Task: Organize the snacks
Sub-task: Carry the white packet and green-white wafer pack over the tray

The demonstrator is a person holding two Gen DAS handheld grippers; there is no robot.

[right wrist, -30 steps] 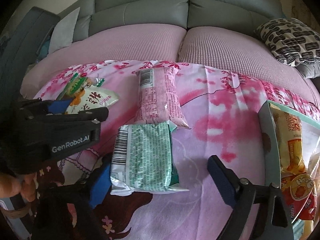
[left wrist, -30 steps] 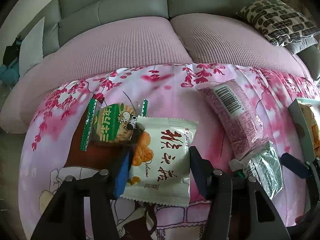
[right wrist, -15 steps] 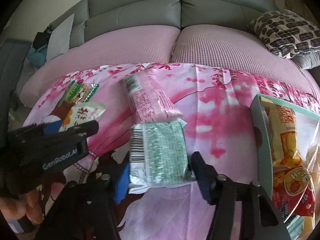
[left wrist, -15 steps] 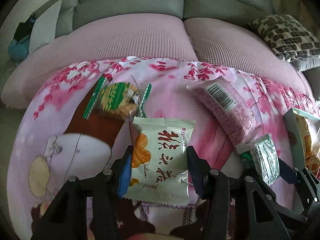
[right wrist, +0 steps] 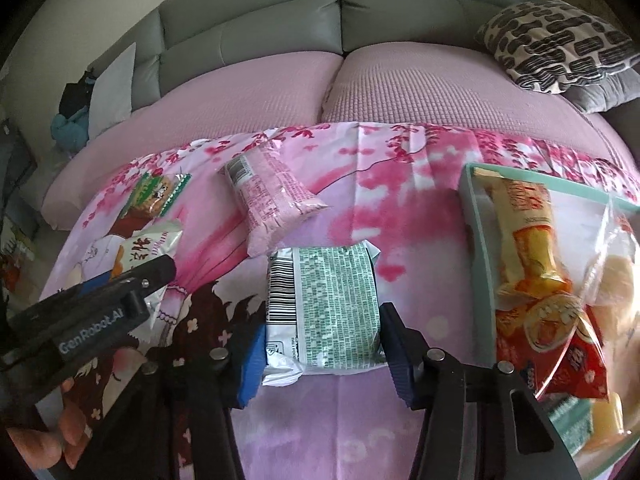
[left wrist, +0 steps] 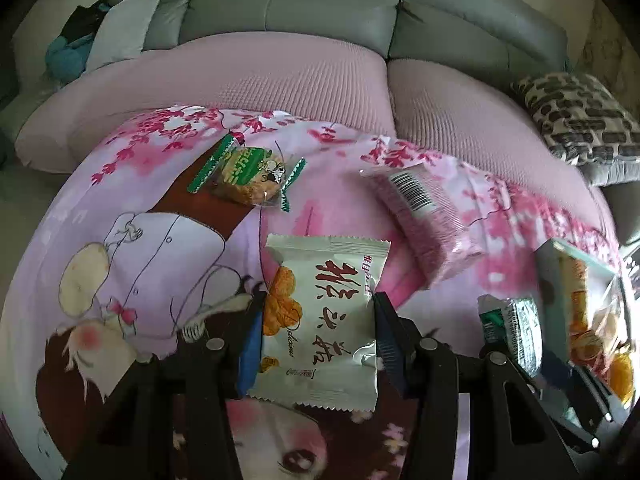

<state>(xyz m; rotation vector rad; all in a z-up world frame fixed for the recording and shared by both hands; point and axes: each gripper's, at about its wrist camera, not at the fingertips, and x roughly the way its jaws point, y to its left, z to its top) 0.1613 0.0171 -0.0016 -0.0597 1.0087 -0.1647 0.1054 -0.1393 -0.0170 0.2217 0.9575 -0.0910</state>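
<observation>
Left gripper (left wrist: 316,344) pinches the white snack packet (left wrist: 320,320) low in its frame. Right gripper (right wrist: 322,344), jaws just closing, clamps the green-printed packet (right wrist: 324,312), the teal box (right wrist: 478,264) at right. Slick film could slip from either grip. Only the right view shows the box's contents and a person's fingers (right wrist: 48,440).

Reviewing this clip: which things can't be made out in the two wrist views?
- Teal snack box, right wrist view: far side cut off by the frame edge; contents partly under glare from a clear bag.
- Green-printed foil packet, left wrist view: mostly hidden by the right gripper.
- White snack pouch with red characters, right wrist view: lower part hidden behind the left gripper.
</observation>
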